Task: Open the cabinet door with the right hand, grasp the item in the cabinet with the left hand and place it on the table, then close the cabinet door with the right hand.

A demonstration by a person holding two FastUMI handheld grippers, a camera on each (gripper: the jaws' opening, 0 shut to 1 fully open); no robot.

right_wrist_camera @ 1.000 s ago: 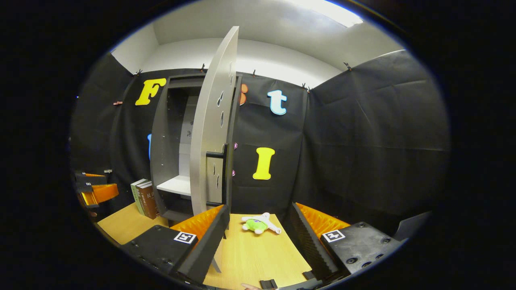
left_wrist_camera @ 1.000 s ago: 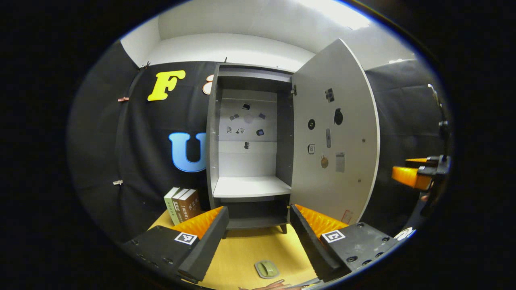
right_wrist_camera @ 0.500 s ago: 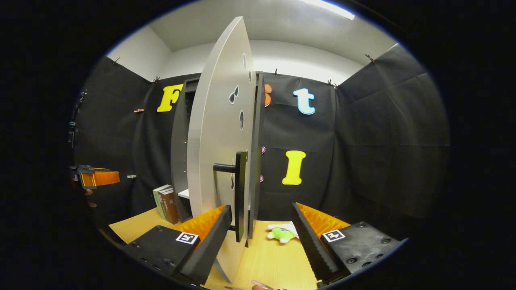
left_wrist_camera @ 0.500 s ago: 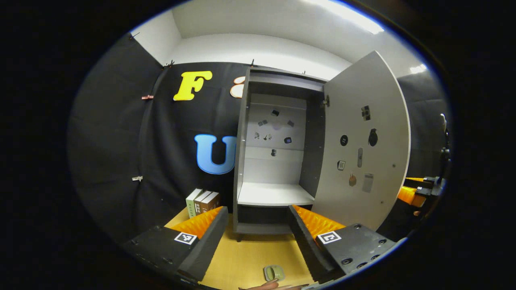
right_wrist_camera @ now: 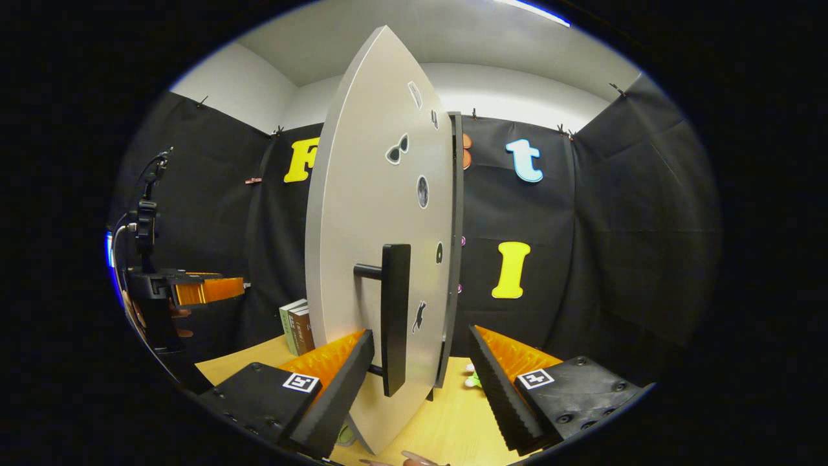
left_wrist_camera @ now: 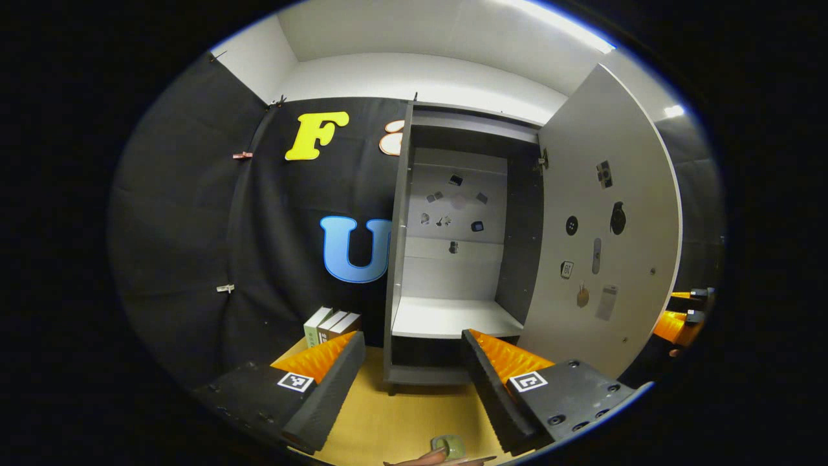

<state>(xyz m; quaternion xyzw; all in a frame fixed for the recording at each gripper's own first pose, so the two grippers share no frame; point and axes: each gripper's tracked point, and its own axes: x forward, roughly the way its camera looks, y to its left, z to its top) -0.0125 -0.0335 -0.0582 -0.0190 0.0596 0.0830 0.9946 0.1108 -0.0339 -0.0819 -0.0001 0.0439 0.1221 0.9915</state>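
Two hand-held grippers are in play, both with jaws spread wide and nothing between the fingers. In the left gripper view the left hand-held gripper (left_wrist_camera: 409,353) faces the open cabinet (left_wrist_camera: 453,246), whose white shelf (left_wrist_camera: 449,317) lies just beyond its fingertips, and the small green item (left_wrist_camera: 451,445) sits on the yellow wooden surface (left_wrist_camera: 388,421) below and slightly behind the fingers, at the bottom edge of the view, next to a fingertip of a person's hand (left_wrist_camera: 427,458). The cabinet door (left_wrist_camera: 608,233) stands swung out to the right of the opening, its inner face carrying small stickers, and the right hand-held gripper (left_wrist_camera: 679,317) peeks from behind the door's far edge. A few books (left_wrist_camera: 330,323) stand upright on the surface just left of the cabinet. In the right gripper view the right hand-held gripper (right_wrist_camera: 420,362) straddles the door's free edge; the black bar handle (right_wrist_camera: 393,317) hangs just beside its left finger (right_wrist_camera: 336,388), though contact cannot be told. A green and white soft toy (right_wrist_camera: 471,378) lies on the surface behind the door, mostly hidden, and the surface to the right of the door lies open up to the black cloth wall (right_wrist_camera: 614,246). The left hand-held gripper shows far left, well apart from the door
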